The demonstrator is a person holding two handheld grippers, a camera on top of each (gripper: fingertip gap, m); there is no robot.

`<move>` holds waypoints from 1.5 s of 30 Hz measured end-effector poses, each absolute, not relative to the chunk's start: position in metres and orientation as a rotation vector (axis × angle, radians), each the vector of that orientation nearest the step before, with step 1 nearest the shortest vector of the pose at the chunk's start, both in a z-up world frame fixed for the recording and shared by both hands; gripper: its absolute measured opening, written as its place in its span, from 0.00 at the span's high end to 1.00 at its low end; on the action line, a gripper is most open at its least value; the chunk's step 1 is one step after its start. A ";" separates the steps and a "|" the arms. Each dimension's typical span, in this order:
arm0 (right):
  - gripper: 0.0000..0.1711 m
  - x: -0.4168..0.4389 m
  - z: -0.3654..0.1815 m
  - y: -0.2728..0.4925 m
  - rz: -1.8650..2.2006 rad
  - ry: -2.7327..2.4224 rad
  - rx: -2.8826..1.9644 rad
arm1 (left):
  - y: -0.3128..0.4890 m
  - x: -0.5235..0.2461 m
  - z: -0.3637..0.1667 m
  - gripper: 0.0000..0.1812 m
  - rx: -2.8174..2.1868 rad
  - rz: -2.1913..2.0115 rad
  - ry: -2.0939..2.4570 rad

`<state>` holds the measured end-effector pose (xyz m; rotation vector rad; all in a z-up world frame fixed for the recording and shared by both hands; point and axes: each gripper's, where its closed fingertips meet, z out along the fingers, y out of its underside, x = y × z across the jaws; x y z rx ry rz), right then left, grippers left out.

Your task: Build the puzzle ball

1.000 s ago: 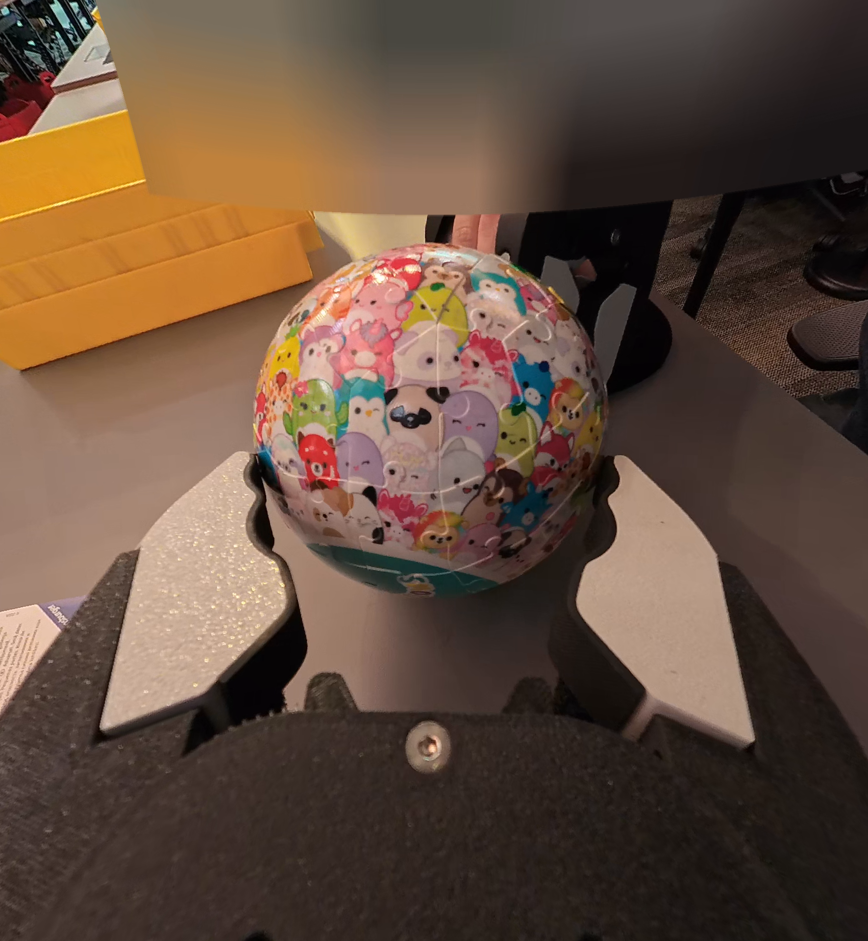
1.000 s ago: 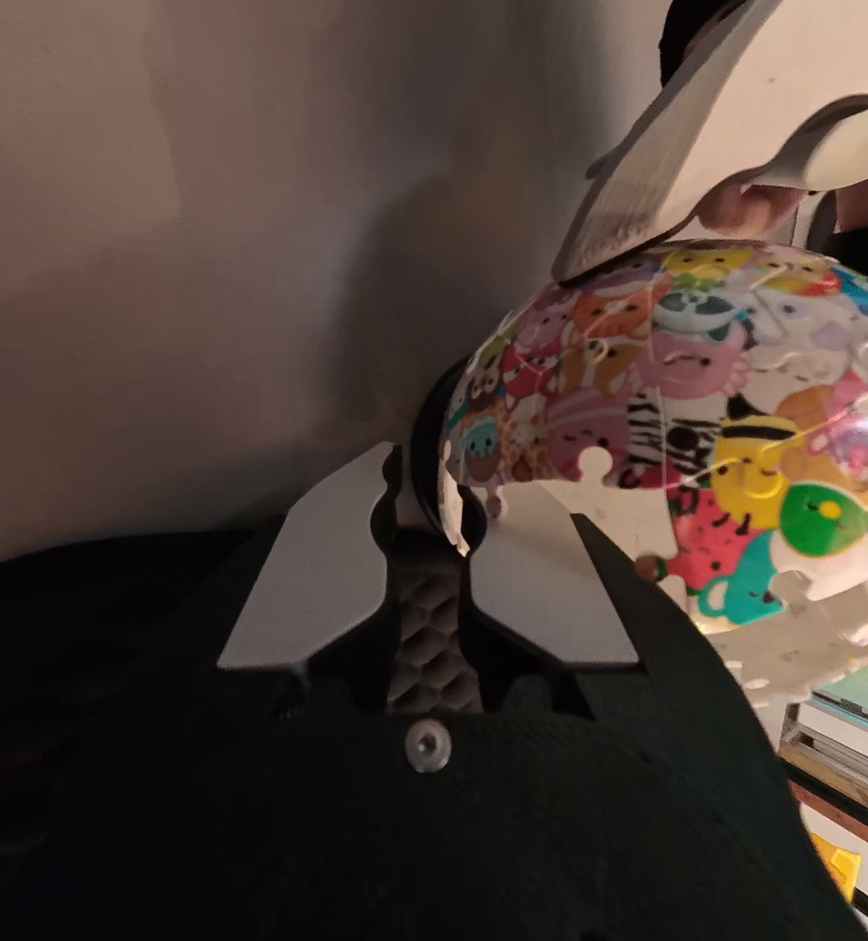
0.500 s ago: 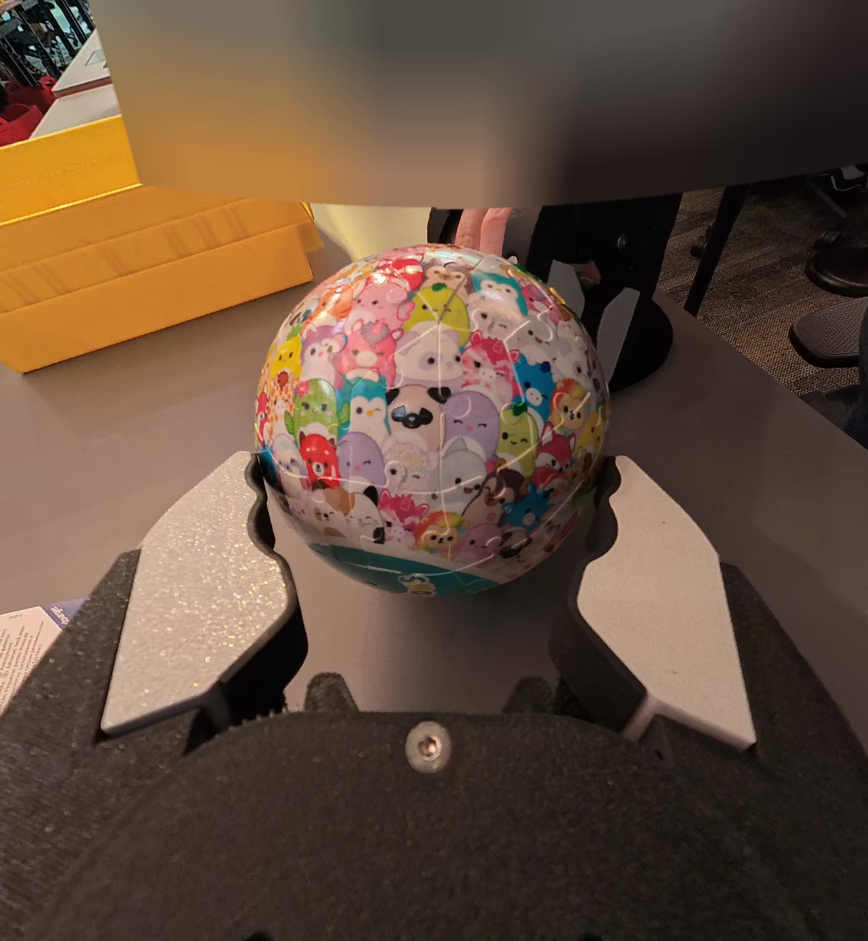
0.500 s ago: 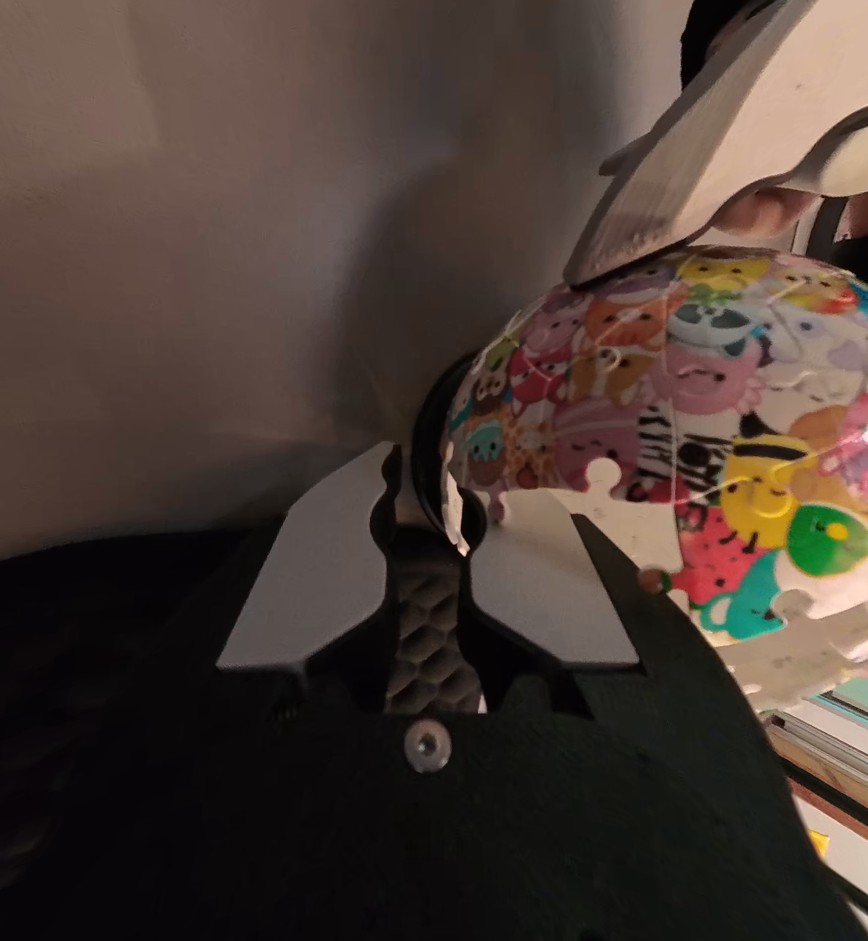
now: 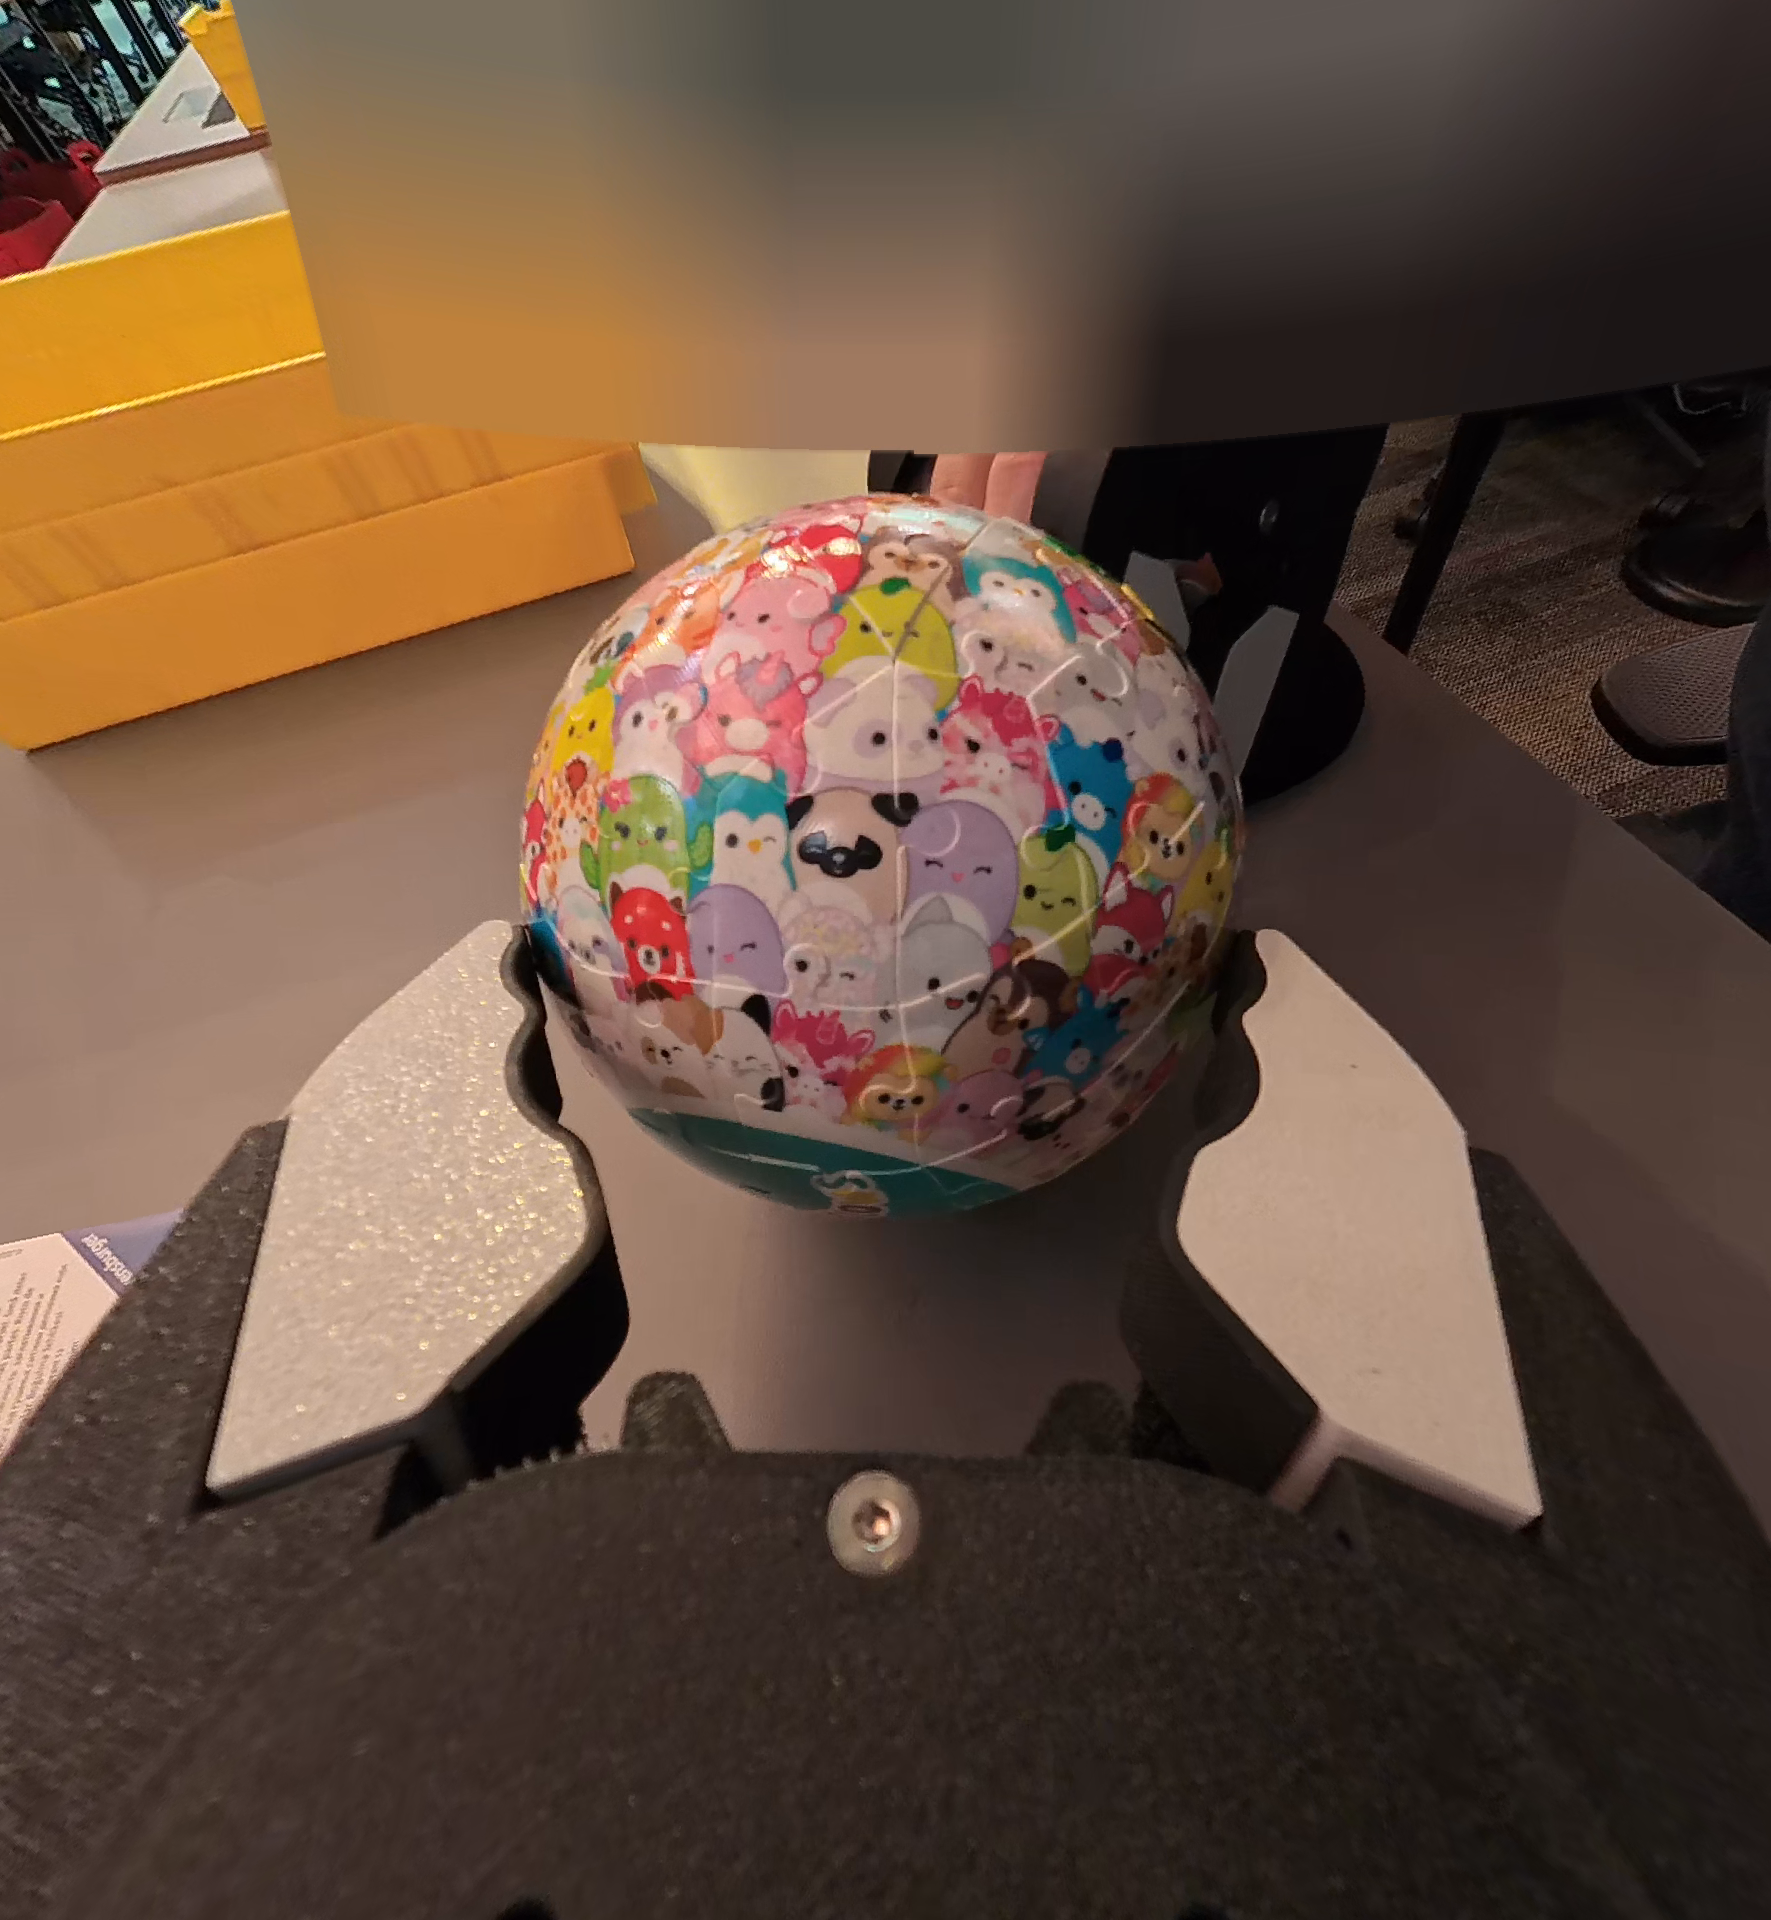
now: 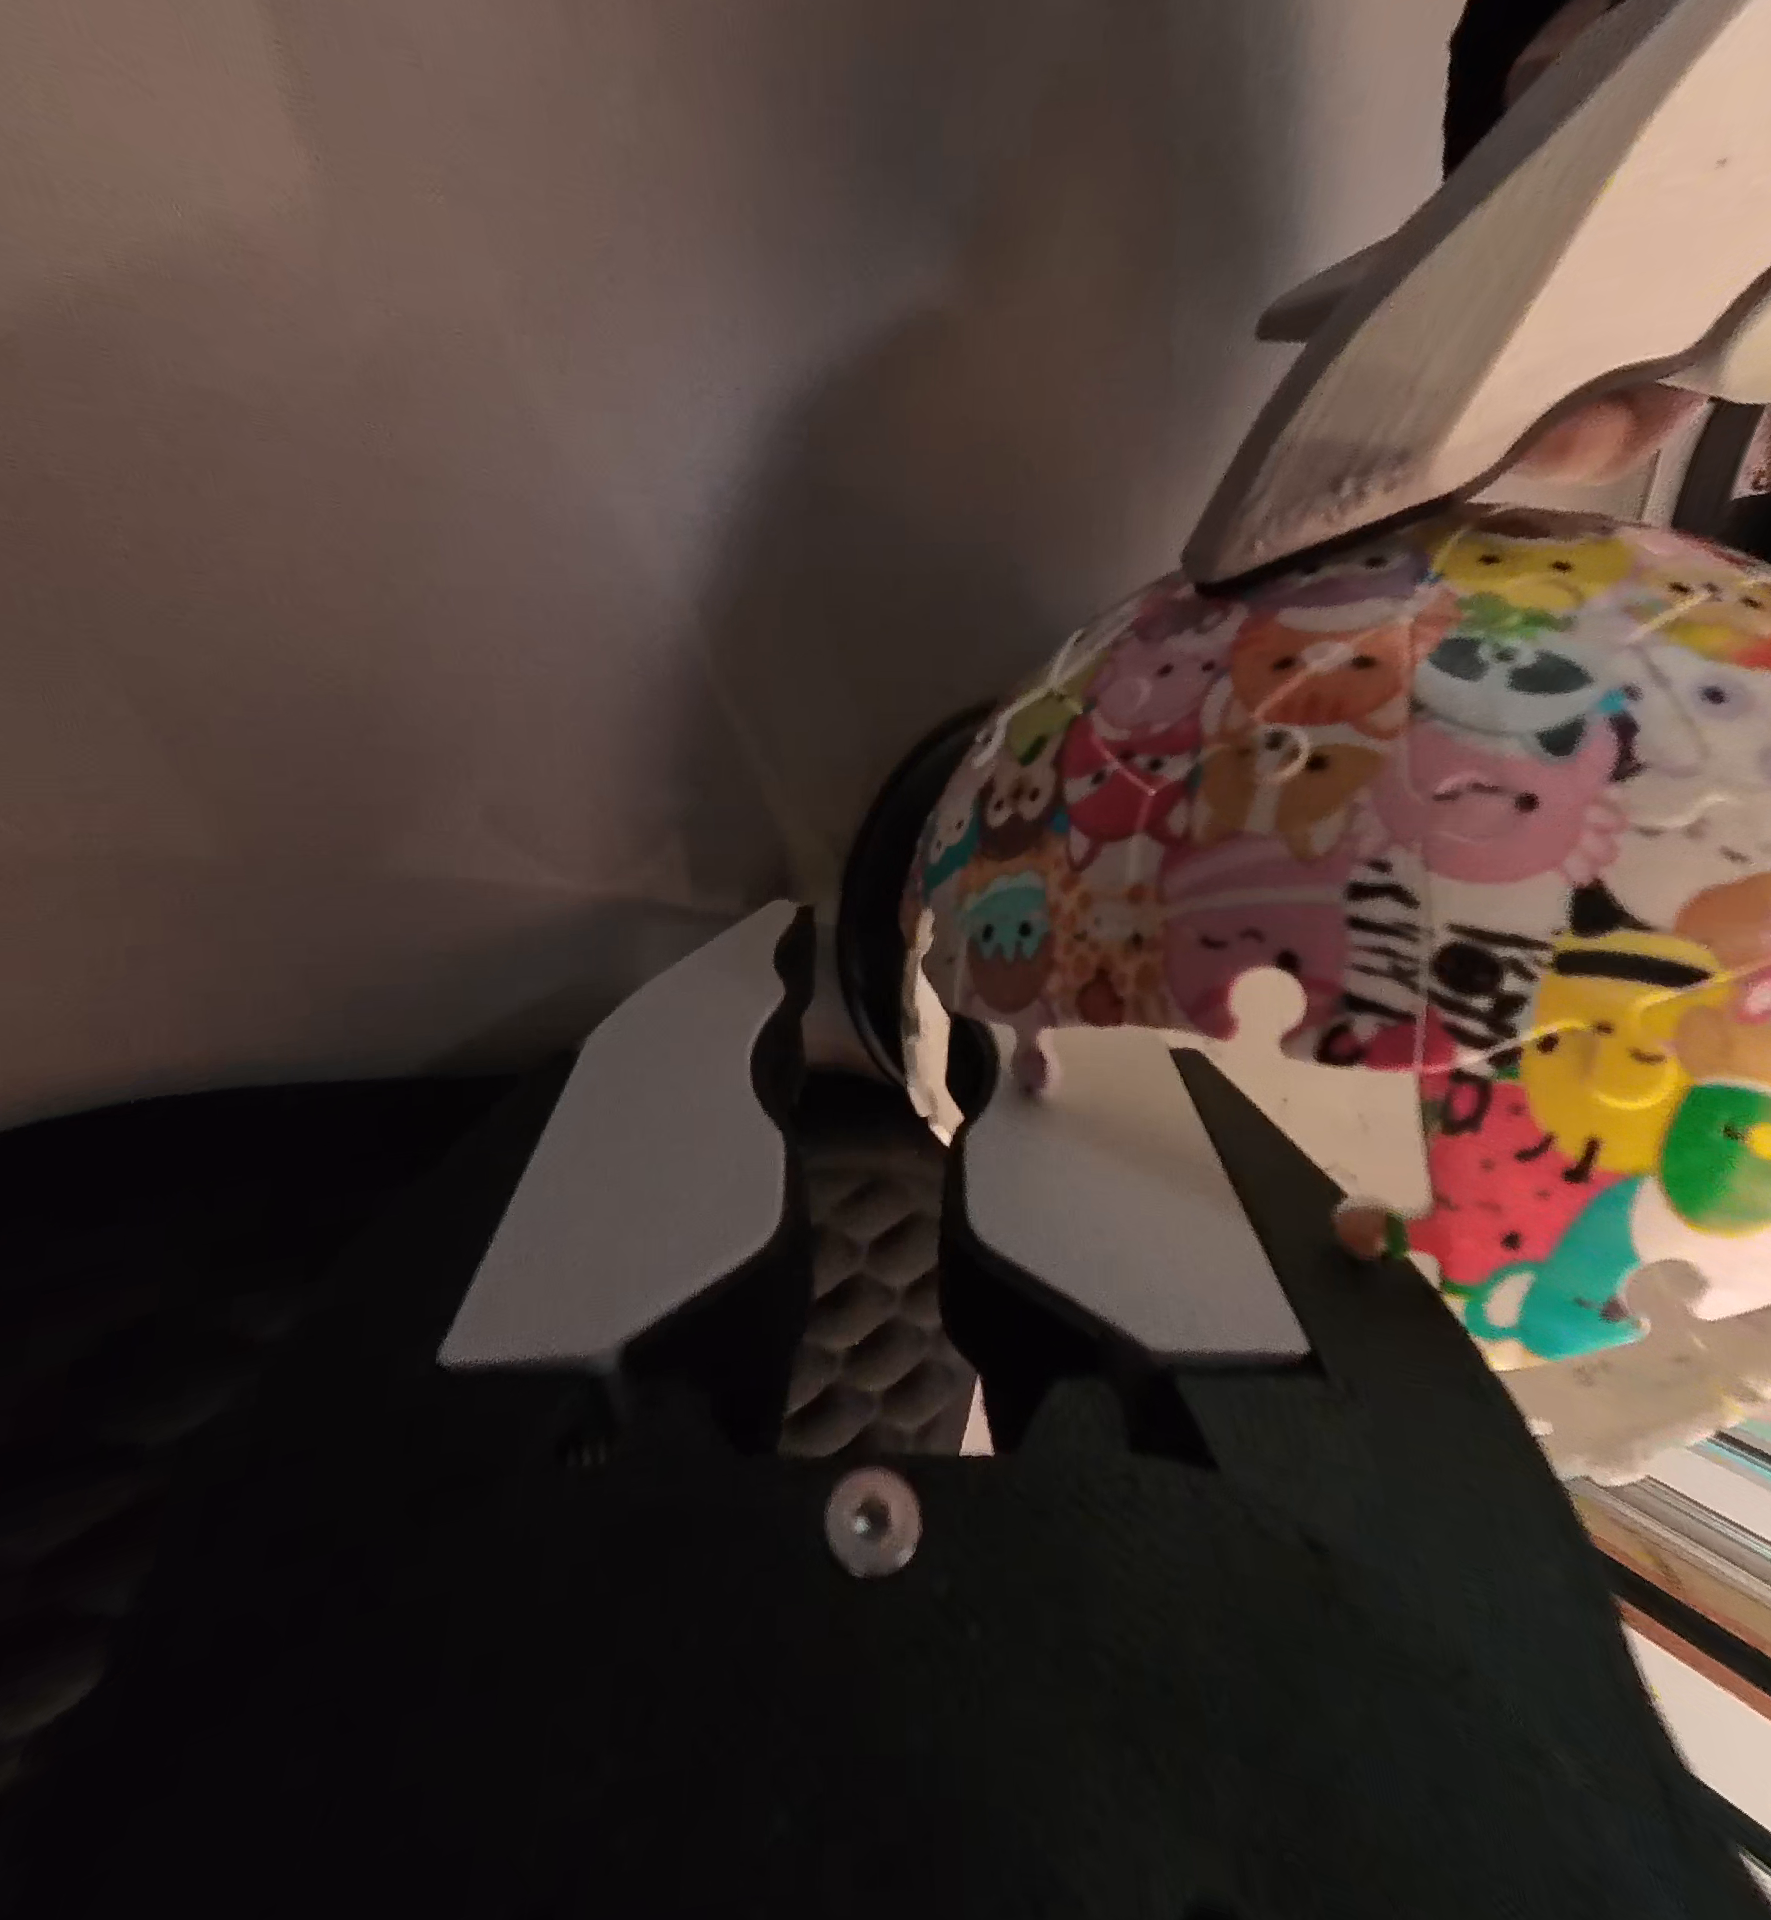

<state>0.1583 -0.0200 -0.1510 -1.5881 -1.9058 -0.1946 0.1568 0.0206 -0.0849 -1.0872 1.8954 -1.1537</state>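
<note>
While your left gripper (image 5: 881, 997) clamps the puzzle ball (image 5: 881, 862) by its sides above the grey table (image 5: 185, 914), your right gripper (image 6: 886, 997) pinches a loose piece (image 6: 928, 1049) at the ball's open edge.

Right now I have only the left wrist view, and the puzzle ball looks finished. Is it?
Observer: No. The right wrist view shows a jagged-edged opening in the puzzle ball, on the side away from your camera.
Operator: Where is the right tool?
Observer: At that opening's rim, nearly closed on a thin puzzle piece held edge-on.
Operator: Does my left tool really touch the ball?
Observer: Yes. From there, one of its fingers lies against the shell.
</note>
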 end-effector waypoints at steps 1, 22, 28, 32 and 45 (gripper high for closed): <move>0.86 0.158 -0.151 -0.020 -0.189 -1.912 -1.587 | 0.021 0.157 -0.085 0.33 -1.088 -1.155 1.894; 0.88 0.159 -0.152 -0.019 -0.227 -1.938 -1.543 | 0.021 0.158 -0.085 0.33 -1.082 -1.161 1.898; 0.87 0.159 -0.152 -0.020 -0.250 -1.947 -1.505 | 0.021 0.158 -0.084 0.33 -1.078 -1.160 1.901; 0.88 0.159 -0.153 -0.017 -0.302 -1.915 -1.530 | 0.021 0.158 -0.085 0.33 -1.089 -1.177 1.898; 0.90 0.159 -0.153 -0.018 -0.330 -1.976 -1.458 | 0.018 0.158 -0.085 0.33 -1.078 -1.171 1.911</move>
